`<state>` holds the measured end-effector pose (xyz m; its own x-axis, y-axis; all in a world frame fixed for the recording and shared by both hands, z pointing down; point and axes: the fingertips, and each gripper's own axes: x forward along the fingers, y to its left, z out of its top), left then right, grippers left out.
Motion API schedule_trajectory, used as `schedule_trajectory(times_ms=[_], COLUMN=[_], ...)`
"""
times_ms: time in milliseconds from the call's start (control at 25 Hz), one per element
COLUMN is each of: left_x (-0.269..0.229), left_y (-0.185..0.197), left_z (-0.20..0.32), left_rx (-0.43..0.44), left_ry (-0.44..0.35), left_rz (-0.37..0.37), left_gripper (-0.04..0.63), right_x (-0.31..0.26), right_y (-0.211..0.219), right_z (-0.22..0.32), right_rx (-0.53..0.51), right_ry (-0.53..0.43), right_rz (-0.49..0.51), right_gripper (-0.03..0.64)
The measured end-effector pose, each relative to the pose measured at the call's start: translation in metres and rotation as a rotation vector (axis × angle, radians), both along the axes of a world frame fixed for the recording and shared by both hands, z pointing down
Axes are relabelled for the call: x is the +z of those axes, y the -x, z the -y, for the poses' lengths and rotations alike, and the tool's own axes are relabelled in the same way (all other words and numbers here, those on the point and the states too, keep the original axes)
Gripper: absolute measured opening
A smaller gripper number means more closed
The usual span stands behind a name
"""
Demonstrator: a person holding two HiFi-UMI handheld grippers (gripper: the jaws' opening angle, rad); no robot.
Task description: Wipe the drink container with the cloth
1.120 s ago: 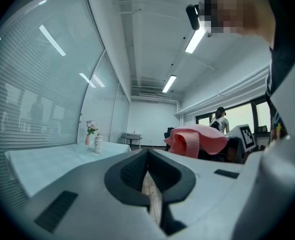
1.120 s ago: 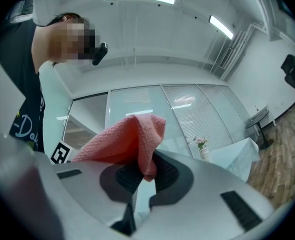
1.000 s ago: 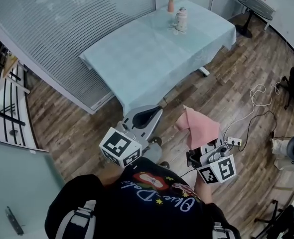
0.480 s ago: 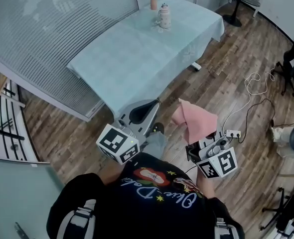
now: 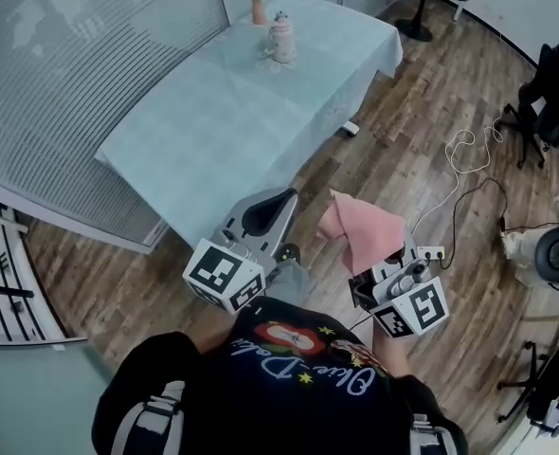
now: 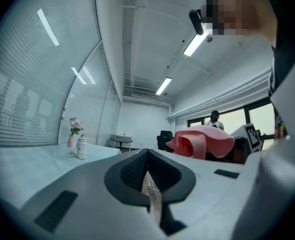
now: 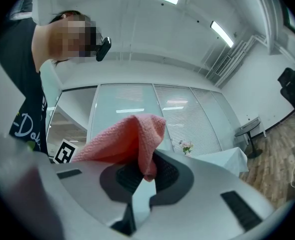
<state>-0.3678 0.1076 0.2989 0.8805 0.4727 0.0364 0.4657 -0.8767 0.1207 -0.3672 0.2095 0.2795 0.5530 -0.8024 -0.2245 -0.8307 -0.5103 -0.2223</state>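
**A:** Where's the cloth (image 7: 130, 136)?

**B:** The right gripper (image 7: 145, 176) has it pinched by one fold, and the rest flops up over the jaws. It's soft and light, so it's unlikely to slip. The left gripper (image 6: 148, 179) is clenched on nothing.

**A:** And the container (image 5: 281, 38)?

**B:** It's well ahead of both grippers, on the table (image 5: 213, 131), just beside a vase (image 5: 259, 9). It looks small and tippy, so I'd steady its body with the left gripper before wiping.

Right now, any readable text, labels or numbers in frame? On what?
"D": start of the cursive shirt print, right gripper view; rest cut off.
Same print, head view: upside down, unreadable.
Left marker cube, right marker cube: square patterns, no words.
Drink container: too small to tell.
Cloth: none.
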Motion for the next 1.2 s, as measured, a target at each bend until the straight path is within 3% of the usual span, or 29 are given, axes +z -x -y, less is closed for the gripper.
schedule_trajectory(times_ms=[360,760,1200], left_x=[0.028,0.023,0.024], left_y=[-0.078,-0.161,-0.229], left_z=[0.029,0.068,0.132], left_rx=[-0.012,-0.017,-0.089], left_ry=[0.002,-0.001,0.005], left_rz=[0.017,0.012,-0.009], left_gripper=[0.003,0.003,0.003], right_x=[0.019,0.013,0.012], right_y=[-0.077,-0.159,-0.237], right_z=[0.03,0.069,0.135], right_rx=[0.001,-0.011,-0.066], right_ry=[0.057,0.088,0.129], right_rz=[0.04,0.049,0.037], right_gripper=[0.012,0.012,0.012])
